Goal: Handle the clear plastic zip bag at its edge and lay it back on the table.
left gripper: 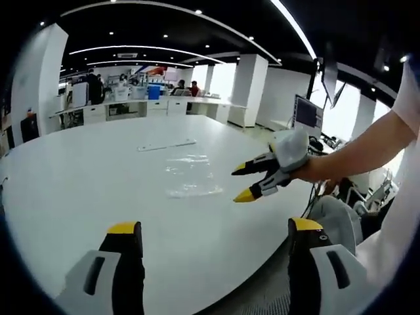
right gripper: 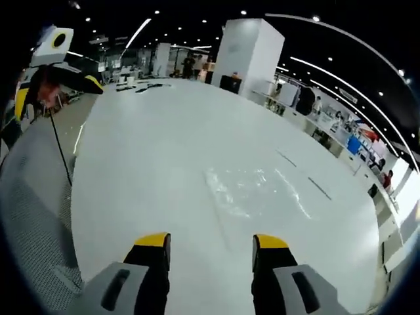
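Note:
The clear plastic zip bag (left gripper: 190, 174) lies flat on the big white table (left gripper: 85, 177), empty and crinkled. In the left gripper view my left gripper (left gripper: 215, 226) stands open over the table's near edge, well short of the bag. My right gripper (left gripper: 241, 182) comes in from the right, held by a hand, its yellow-tipped jaws open just beside the bag's right edge and apart from it. In the right gripper view the bag (right gripper: 252, 190) lies ahead of the open right gripper (right gripper: 211, 241), and the left gripper (right gripper: 59, 92) hangs open at the upper left.
A thin pale strip (left gripper: 166, 145) lies on the table beyond the bag; two dark strips (right gripper: 289, 159) lie past it in the right gripper view. A grey mesh chair (right gripper: 33, 216) stands at the table's edge. Desks, pillars and people fill the office behind.

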A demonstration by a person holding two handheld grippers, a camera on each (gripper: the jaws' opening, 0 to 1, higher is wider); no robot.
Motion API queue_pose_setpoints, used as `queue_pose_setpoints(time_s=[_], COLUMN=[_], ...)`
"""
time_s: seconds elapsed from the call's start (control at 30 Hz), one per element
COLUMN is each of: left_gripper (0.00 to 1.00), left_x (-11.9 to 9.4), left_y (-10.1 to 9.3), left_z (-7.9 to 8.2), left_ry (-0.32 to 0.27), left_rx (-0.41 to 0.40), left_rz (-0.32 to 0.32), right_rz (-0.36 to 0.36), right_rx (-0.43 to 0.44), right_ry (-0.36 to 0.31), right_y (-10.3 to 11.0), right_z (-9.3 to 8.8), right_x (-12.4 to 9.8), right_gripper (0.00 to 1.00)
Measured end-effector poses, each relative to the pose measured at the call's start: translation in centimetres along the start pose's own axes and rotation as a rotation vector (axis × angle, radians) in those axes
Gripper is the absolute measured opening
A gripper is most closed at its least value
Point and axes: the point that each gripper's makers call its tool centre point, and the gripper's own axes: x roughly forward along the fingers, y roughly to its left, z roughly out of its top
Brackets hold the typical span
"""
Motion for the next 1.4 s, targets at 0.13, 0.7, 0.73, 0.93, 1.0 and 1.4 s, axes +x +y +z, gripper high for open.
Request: queue_pose_setpoints(time_s=[0.13, 0.7, 0.73, 0.93, 1.0, 1.4], left_gripper=[0.90, 0.89, 0.89, 0.89, 0.89, 0.89], left_x=[0.1, 0.5, 0.5, 0.7, 0.7, 0.9], left_y=[0.1, -0.8, -0.8, -0.8, -0.8, -0.5], left_z=[-0.1, 0.0, 0.0, 0.2, 0.3, 0.2], left_ry=[0.004, 0.023, 0.024, 0.026, 0.025, 0.028], left_rx=[-0.005, -0.023, -0.022, -0.024, -0.025, -0.029], left_rz=[0.002, 0.002, 0.003, 0.004, 0.004, 0.004], right_rz=[0.012, 0.050, 0.049, 0.052, 0.054, 0.076], right_rx=[-0.039, -0.177, -0.185, -0.201, -0.210, -0.222], right_ry=[0.022, 0.104, 0.107, 0.116, 0.122, 0.153], right_y=[-0.3, -1.6, -1.7, -2.1, -2.2, -2.5], right_z=[-0.4, -2.3, -2.4, -2.5, -2.7, -3.6], right_x=[0.8, 3.3, 3.4, 3.7, 3.7, 4.5], right_gripper=[0.41, 0.20, 0.19, 0.13, 0.10, 0.07])
